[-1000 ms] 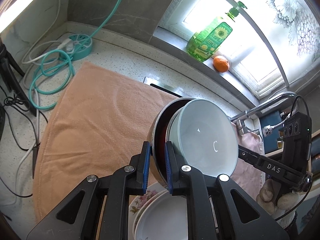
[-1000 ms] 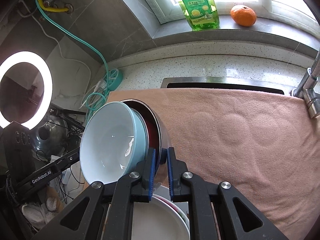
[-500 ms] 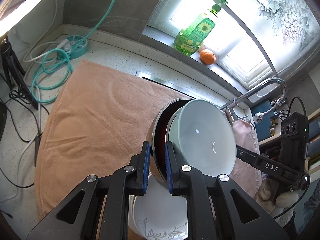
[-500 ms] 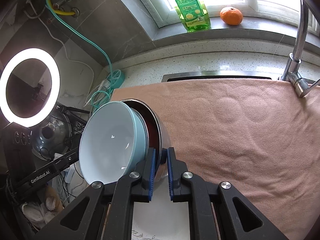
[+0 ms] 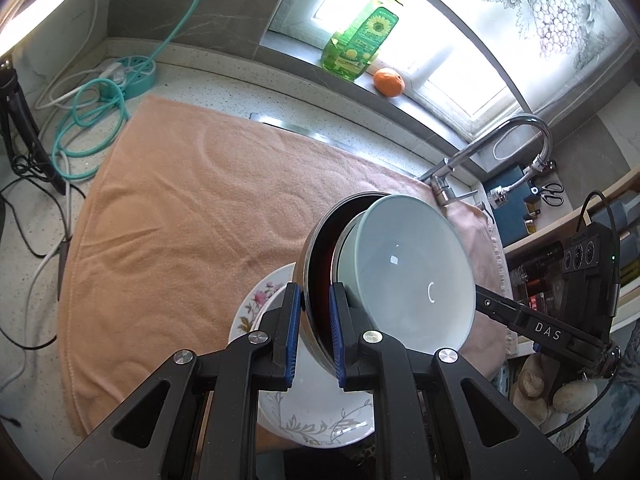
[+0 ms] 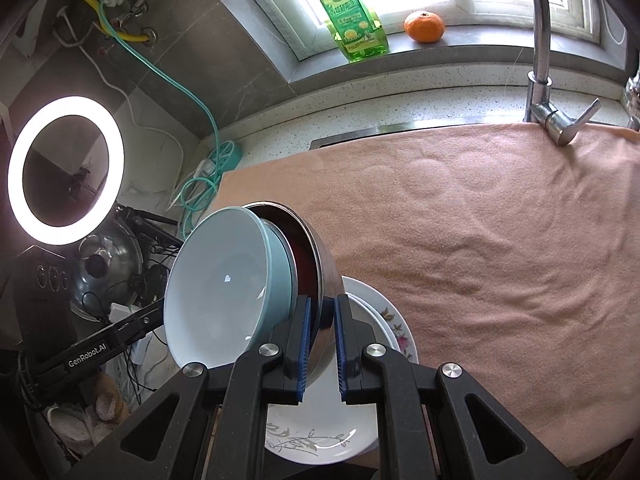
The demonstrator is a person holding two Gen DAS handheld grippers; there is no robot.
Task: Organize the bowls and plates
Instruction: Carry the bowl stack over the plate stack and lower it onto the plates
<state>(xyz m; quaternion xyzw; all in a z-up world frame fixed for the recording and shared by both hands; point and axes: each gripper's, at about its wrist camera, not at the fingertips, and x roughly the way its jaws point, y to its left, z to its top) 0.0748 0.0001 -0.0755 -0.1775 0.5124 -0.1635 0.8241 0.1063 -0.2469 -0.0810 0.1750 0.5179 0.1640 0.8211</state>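
Two nested bowls hang tilted above the towel: a steel bowl (image 5: 305, 248) with a dark red inside, and a pale blue bowl (image 5: 412, 280) sitting in it. My left gripper (image 5: 314, 292) is shut on the steel bowl's rim. On the opposite rim of the steel bowl (image 6: 325, 256) my right gripper (image 6: 322, 304) is shut, with the blue bowl (image 6: 220, 288) to its left. Below lies a stack of plates: a floral plate (image 5: 254, 304) under a white leaf-patterned plate (image 5: 312, 420). The right wrist view shows the same stack of plates (image 6: 312, 436).
A peach towel (image 5: 180, 220) covers the counter and sink. A chrome faucet (image 5: 512, 136) stands at the far right. A green soap bottle (image 5: 360, 40) and an orange (image 5: 389, 82) sit on the sill. A teal power strip (image 5: 132, 74) and cables lie far left; a ring light (image 6: 64, 168) glows left.
Both grippers have carried the nested bowls to the right, toward the faucet, still gripping the steel rim. More of the plate stack shows beneath the bowls.
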